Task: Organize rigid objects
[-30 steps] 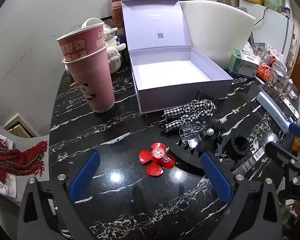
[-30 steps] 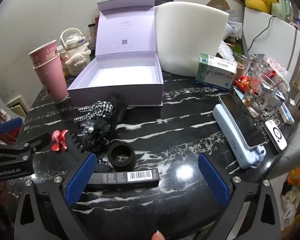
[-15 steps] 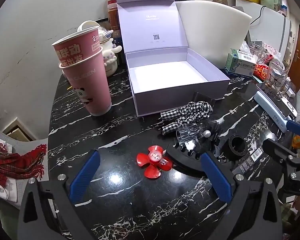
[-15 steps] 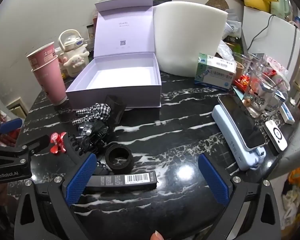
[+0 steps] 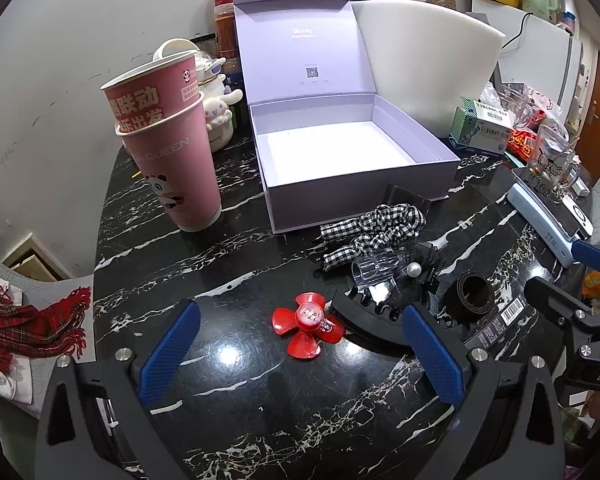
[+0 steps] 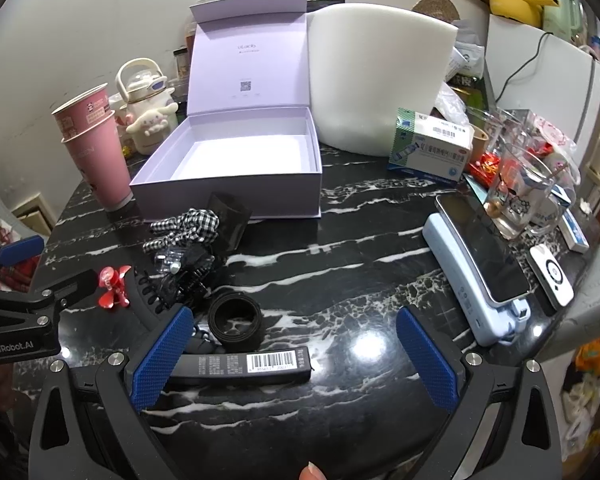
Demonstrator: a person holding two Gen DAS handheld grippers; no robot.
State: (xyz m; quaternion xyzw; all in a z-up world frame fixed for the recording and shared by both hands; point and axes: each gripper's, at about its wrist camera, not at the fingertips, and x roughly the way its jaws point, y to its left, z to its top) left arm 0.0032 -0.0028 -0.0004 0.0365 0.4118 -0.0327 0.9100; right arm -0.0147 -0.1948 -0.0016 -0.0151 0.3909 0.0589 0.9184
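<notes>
An open, empty lilac box (image 5: 352, 160) (image 6: 236, 168) stands at the back of the black marble table. In front of it lie a checkered scrunchie (image 5: 374, 228) (image 6: 188, 226), a clear hair clip (image 5: 380, 270), a black comb-like clip (image 5: 364, 318), a red flower clip (image 5: 308, 330) (image 6: 114, 286), a black ring (image 5: 474, 292) (image 6: 236, 320) and a black barcoded box (image 6: 244, 364) (image 5: 496, 324). My left gripper (image 5: 300, 356) is open and empty, just short of the red flower clip. My right gripper (image 6: 292, 360) is open and empty over the barcoded box.
Two stacked pink paper cups (image 5: 168, 156) stand left of the box. A white foam block (image 6: 380, 76) leans behind it. A phone on a blue power bank (image 6: 480, 268), a glass mug (image 6: 520, 196) and a medicine carton (image 6: 432, 148) crowd the right side.
Both grippers have eased back and a little left from the pile; the box and cups sit slightly further off. Nothing was taken hold of.
</notes>
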